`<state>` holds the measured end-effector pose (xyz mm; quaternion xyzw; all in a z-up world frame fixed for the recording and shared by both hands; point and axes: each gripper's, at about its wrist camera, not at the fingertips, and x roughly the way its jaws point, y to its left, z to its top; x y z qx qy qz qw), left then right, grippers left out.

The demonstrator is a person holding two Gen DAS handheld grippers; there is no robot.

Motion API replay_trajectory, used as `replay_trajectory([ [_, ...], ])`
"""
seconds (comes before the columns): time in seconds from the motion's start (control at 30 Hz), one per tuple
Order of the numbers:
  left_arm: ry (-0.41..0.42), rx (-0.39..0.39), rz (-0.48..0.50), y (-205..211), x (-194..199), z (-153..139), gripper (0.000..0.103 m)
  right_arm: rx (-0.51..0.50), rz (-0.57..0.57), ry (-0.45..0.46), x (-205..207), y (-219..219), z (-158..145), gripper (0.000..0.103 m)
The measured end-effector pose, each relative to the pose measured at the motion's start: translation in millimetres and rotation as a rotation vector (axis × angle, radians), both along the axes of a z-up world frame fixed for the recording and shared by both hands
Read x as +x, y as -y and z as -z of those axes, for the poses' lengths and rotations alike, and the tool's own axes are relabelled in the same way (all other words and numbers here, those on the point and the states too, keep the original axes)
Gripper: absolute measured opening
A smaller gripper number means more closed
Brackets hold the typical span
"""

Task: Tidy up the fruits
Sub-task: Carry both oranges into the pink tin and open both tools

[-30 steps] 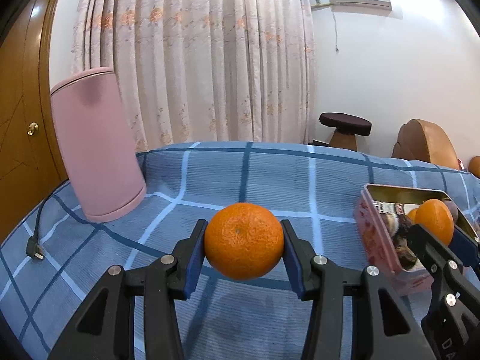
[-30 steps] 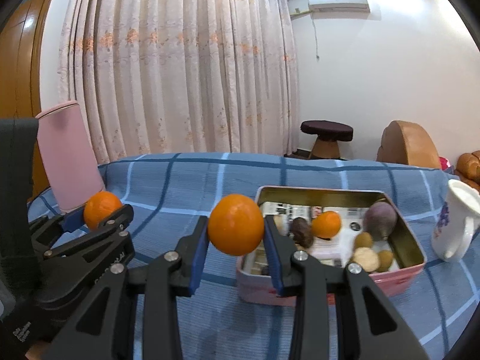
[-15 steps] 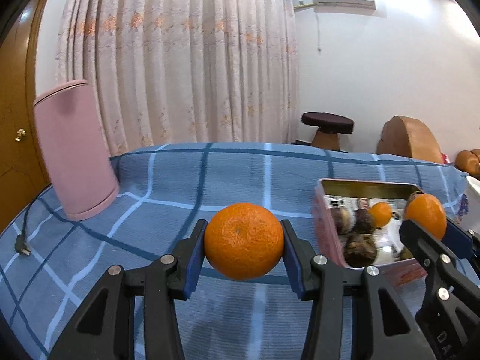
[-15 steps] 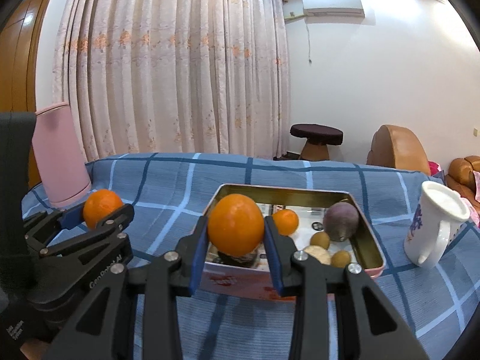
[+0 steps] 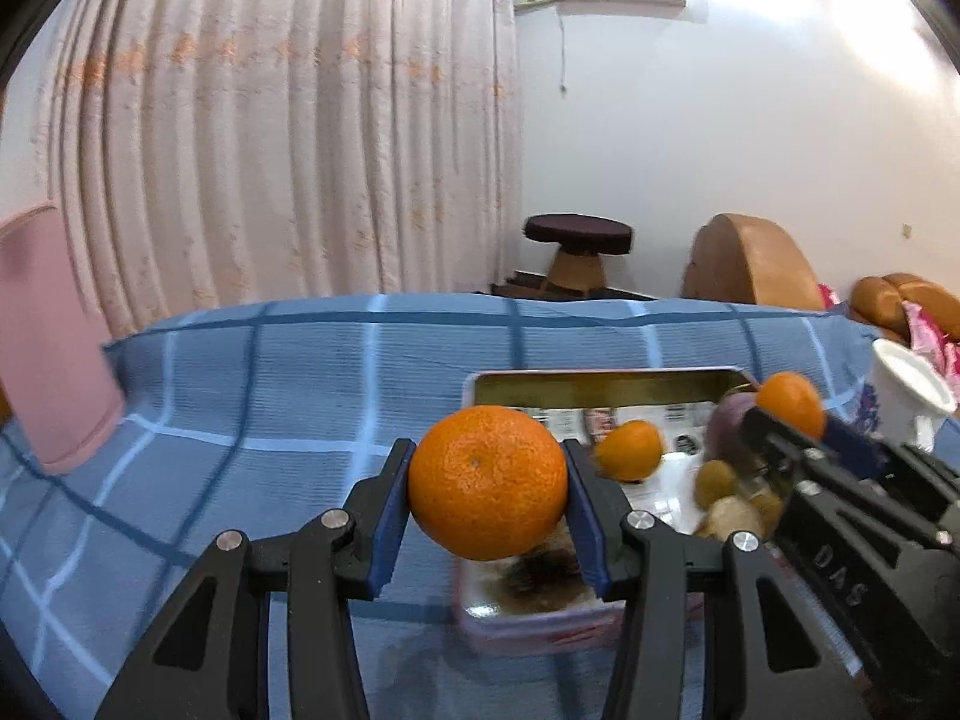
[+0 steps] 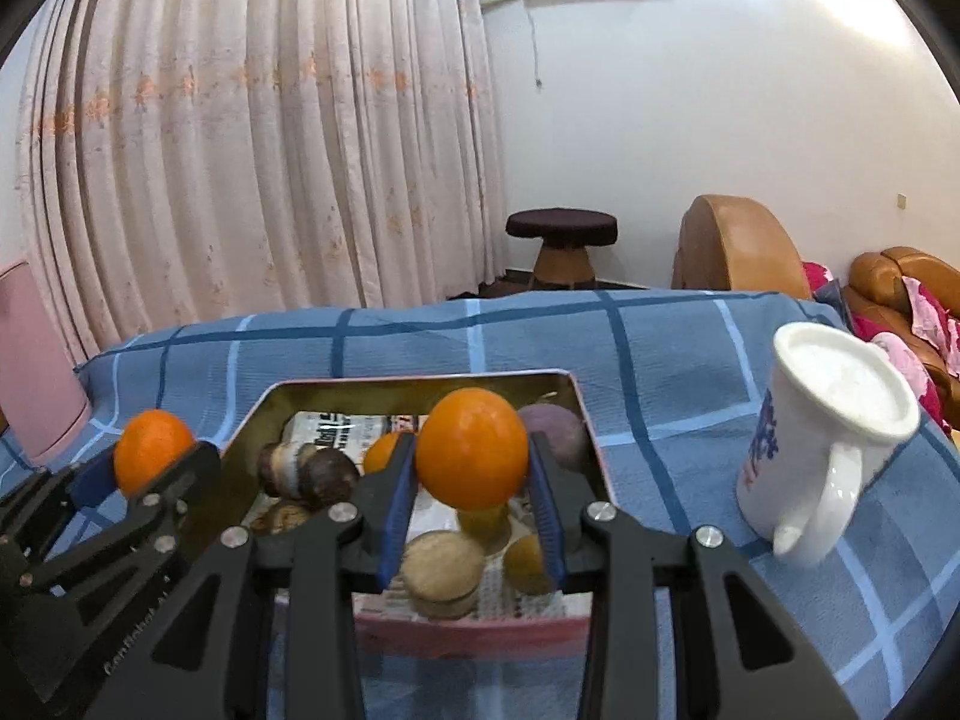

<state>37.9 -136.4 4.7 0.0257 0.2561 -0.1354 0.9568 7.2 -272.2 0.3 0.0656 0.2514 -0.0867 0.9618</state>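
Right wrist view, nearest first: the right tool [image 6: 474,495] is clamped on an orange [image 6: 471,449], its blue pads [image 6: 397,501] pressed to both sides of the fruit. A second ago this orange hung short of the tin's near wall; now it sits over the inside of the tin [image 6: 462,615], above a pale round fruit [image 6: 443,570] and a small yellow-brown one [image 6: 523,559]. Beyond it lie two dark fruits [image 6: 309,471], a small orange [image 6: 383,452] half hidden by the pad, and a purple fruit [image 6: 552,435] at the far right corner. A white mug [image 6: 822,444] stands tilted in the lens just right of the tin, on the blue checked counter [image 6: 660,360].

From the left wrist camera, the left tool [image 5: 487,495] grips a second orange [image 5: 487,483] just as firmly. The tin, which lay well off to the right a second ago, has swung round until its near left corner [image 5: 480,612] lies under that fruit. A pink container [image 5: 42,348] stands far left on the counter, curtains [image 5: 288,132] behind.

Both oranges have thus been carried from beside the tin to above it. I judge the carrying step nearly finished: what remains is lowering and letting go. The right orange looks better centred; the left one hangs close to the rim and might roll off onto the cloth if released there.
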Motion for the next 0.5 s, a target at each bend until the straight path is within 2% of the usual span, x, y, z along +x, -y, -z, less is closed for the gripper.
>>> replay_trajectory([
  [0.17, -0.014, 0.015, 0.015, 16, 10, 0, 0.050, 0.058, -0.044, -0.039, 11, 16, 6, 0.039],
  [0.37, -0.099, 0.021, -0.011, 18, 28, 8, 0.050, 0.082, -0.102, -0.084, 21, 15, 11, 0.040],
  [0.43, -0.093, 0.025, -0.030, 16, 28, 9, 0.051, 0.098, -0.109, -0.091, 22, 17, 12, 0.045],
  [0.5, -0.093, 0.010, -0.033, 14, 28, 9, 0.056, 0.112, -0.102, -0.090, 21, 20, 12, 0.054],
])
